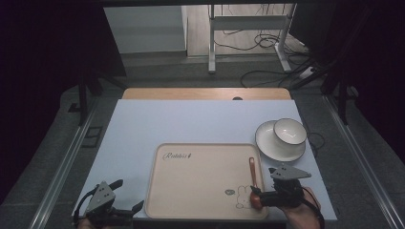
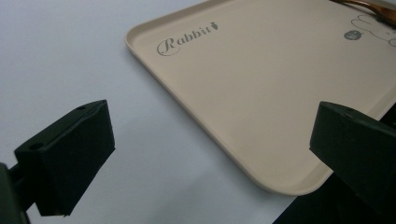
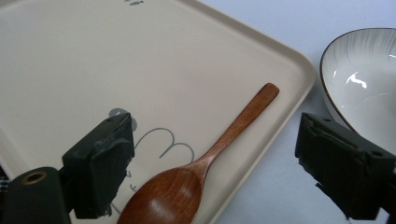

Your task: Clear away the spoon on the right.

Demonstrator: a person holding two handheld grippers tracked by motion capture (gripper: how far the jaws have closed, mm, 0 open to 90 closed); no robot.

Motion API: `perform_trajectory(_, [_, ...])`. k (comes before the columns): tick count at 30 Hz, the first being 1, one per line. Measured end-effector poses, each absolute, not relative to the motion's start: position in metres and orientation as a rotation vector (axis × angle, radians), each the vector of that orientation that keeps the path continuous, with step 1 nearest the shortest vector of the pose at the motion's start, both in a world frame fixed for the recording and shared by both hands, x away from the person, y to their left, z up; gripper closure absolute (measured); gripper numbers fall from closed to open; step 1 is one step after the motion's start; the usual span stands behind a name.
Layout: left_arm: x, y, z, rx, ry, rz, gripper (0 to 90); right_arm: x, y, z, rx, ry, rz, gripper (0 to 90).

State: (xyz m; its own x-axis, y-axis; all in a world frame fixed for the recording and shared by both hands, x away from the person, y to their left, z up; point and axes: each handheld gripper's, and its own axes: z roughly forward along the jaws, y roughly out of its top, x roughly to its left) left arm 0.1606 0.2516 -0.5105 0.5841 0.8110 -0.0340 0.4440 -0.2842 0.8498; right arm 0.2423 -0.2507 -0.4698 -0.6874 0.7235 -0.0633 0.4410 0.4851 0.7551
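The brown wooden spoon (image 3: 205, 163) lies on the beige rectangular tray (image 3: 70, 60), near its right edge; the right gripper (image 1: 260, 196) stands wide open around its bowl, gripping nothing — release looks done; next, withdraw without nudging it; the left gripper (image 1: 128, 194) is open, empty.

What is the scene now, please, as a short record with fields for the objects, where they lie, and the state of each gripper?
surface: white table
tray: beige rectangular plastic tray with a rabbit drawing, at the table's near edge
spoon: brown wooden spoon, lying on the tray by its right rim, bowl facing up
dishes: white ceramic bowl standing on a white plate, right of the tray
left gripper: jaws open, nothing between them, beside the tray's near left corner
right gripper: jaws open on either side of the spoon, not pressing it
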Motion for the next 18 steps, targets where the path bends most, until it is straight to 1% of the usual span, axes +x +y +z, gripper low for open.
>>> perform_trajectory(7, [0.161,0.252,-0.511,1.921,1.008,0.518,0.0,0.233,-0.255,-0.468,0.961,2.345,1.061,7.5])
perform_trajectory(18, [0.161,0.252,-0.511,1.92,1.009,0.519,0.0,0.224,-0.267,-0.466,0.957,2.294,1.091,4.1])
